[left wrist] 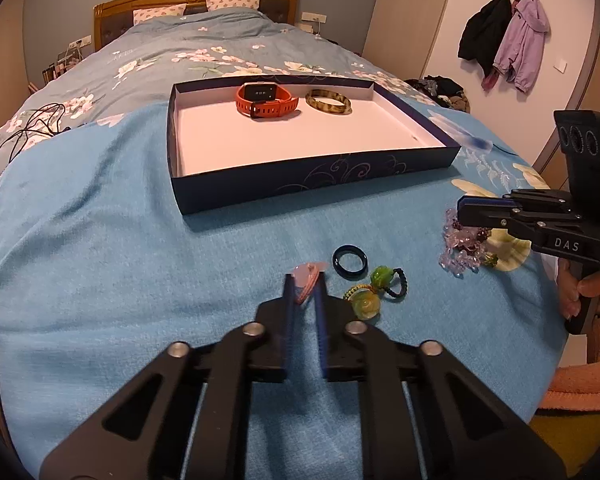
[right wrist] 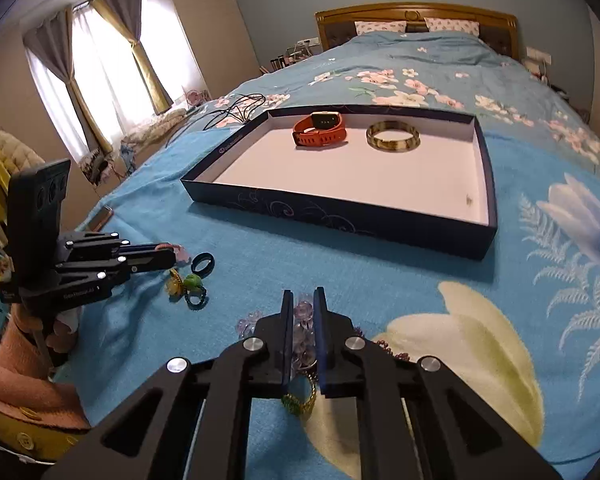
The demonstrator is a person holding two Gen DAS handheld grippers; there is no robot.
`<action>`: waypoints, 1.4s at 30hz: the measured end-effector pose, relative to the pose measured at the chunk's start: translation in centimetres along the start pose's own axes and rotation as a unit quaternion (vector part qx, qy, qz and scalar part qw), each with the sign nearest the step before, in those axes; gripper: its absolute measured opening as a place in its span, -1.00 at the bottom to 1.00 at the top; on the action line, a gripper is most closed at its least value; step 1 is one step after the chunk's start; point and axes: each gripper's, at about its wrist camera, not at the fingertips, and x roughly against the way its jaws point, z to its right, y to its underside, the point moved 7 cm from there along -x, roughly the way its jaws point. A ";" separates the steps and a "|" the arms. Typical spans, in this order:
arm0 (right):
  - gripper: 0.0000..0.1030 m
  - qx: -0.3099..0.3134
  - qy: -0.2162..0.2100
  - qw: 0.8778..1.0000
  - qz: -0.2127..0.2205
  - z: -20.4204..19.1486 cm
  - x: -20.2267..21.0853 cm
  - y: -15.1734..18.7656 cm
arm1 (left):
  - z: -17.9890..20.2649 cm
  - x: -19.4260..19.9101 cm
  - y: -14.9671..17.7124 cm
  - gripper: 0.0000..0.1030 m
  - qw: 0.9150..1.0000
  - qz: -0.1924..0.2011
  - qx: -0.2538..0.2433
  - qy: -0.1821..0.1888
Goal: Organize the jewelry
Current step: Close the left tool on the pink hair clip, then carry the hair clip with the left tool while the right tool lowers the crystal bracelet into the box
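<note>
**Both grips made, lift-and-carry to box pending**

With both jaws narrowed onto pieces, pickup stage of the sort. Left gripper [left wrist: 305, 286]: clamped on pink translucent piece [left wrist: 305, 280] at the tips, piece low on the blue blanket [left wrist: 100, 264]. Right gripper [right wrist: 303, 312]: clamped on purple bead bracelet [right wrist: 302, 332], beads bunched between the pads, rest of the strand trailing on the blanket underneath.

Already in the box [left wrist: 316, 180]: orange watch [left wrist: 266, 100] and tortoiseshell bangle [left wrist: 328, 102], side by side at the far wall. Near half bare.

Left on the blanket, between the two grippers: dark ring [left wrist: 350, 261], green-and-yellow bead charms on a black cord [left wrist: 374, 290]. Untouched.

Next, probably: straight lift on both, then forward over the near wall of the box, release on the bare floor short of watch and bangle. Needs enough height for the dangling beads to clear the wall. Risks: strand snagging on the blanket pile; pink piece pinched only at the tips, possible slip or pivot. Ring and charms after that.
</note>
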 end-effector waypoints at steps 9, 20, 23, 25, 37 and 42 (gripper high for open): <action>-0.84 0.005 -0.029 0.998 0.049 -1.2 2.9 -2.5 | 0.2 1.4 -1.0 -0.93 1.000 0.025 0.000 0.000; -0.84 0.017 -0.024 0.996 0.090 -1.3 5.0 -5.9 | 0.8 3.2 -3.6 -0.93 0.998 0.055 -0.014 0.004; -0.84 0.018 -0.019 0.995 0.097 -0.9 5.3 -6.7 | 0.9 3.4 -4.6 -0.93 0.998 0.062 -0.019 0.003; -0.84 0.019 -0.016 0.994 0.102 -0.6 5.4 -7.2 | 0.9 3.4 -5.2 -0.93 0.998 0.065 -0.021 0.003; -0.84 0.006 0.002 0.994 0.113 1.9 3.9 -10.5 | 0.5 1.8 -8.2 -0.93 0.998 0.064 -0.021 0.000; -0.84 -0.004 0.008 0.994 0.109 3.0 2.4 -11.6 | 0.2 0.7 -9.2 -0.93 0.998 0.058 -0.024 -0.007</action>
